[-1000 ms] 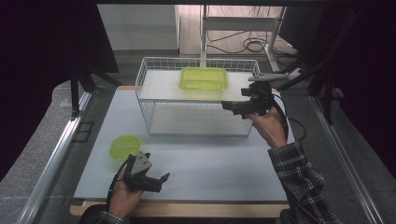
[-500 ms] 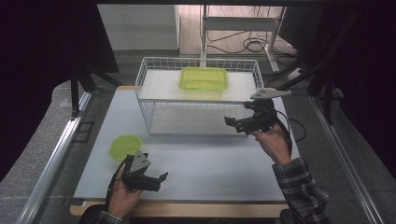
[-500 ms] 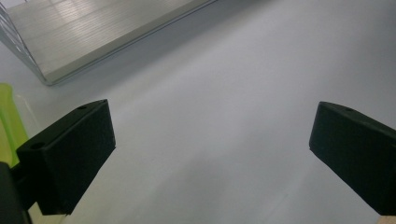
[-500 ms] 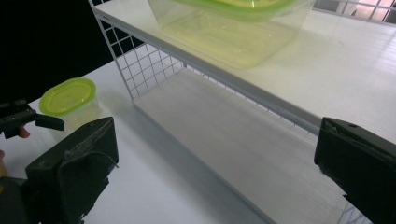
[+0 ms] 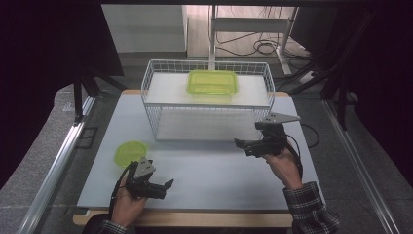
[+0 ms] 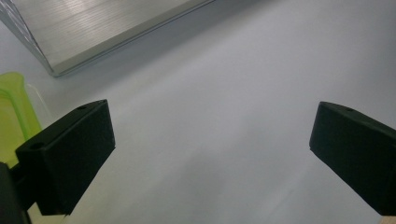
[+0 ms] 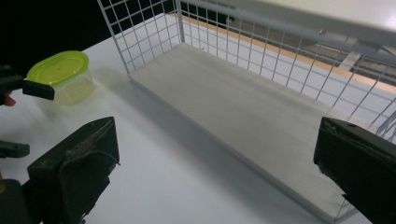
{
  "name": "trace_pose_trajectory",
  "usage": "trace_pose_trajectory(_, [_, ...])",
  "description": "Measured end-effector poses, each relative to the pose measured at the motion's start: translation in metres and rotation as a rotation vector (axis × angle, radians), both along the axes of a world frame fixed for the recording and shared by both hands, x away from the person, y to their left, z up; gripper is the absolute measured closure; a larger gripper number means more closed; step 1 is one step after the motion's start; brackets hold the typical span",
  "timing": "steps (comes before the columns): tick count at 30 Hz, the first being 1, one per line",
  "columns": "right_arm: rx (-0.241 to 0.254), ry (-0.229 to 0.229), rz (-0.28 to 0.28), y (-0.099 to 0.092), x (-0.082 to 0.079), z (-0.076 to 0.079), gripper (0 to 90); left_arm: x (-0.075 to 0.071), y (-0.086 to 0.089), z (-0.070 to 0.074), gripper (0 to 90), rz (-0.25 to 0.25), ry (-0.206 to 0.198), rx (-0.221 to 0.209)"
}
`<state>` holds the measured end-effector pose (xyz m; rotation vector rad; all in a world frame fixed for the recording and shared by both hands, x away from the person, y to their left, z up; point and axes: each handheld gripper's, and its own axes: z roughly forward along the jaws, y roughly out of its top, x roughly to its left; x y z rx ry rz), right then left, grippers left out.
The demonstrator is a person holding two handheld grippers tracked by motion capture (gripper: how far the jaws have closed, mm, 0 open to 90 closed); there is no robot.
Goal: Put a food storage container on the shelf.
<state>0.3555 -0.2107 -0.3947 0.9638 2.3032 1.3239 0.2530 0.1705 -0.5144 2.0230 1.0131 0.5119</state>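
Two grippers, jaws wide and empty on both: left gripper (image 5: 160,187), right gripper (image 5: 242,145). Two yellow-green plastic containers: one small round tub (image 5: 130,152) on the white tabletop (image 5: 214,170) just left of the left jaws, one rectangular lidded box (image 5: 212,81) atop the single white wire rack (image 5: 151,87), well beyond the right jaws.

We find our left claw (image 5: 165,188) low at the near edge, jaws spread wide and empty. Our right claw (image 5: 240,145) hovers farther forward, jaws likewise wide and empty.
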Motion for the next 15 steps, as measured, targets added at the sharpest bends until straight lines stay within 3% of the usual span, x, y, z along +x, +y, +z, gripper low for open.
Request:
trace_pose_trajectory(9, [0.012,0.016,-0.036,-0.01,-0.012,-0.025,0.2,0.001,0.003,-0.002,0.3,0.012,-0.003,0.017])
trace_pose_trajectory(15, [-0.019,0.003,-0.054,-0.012,-0.022,-0.038,0.0,0.002,0.002,-0.004,1.1,0.005,-0.003,0.03])
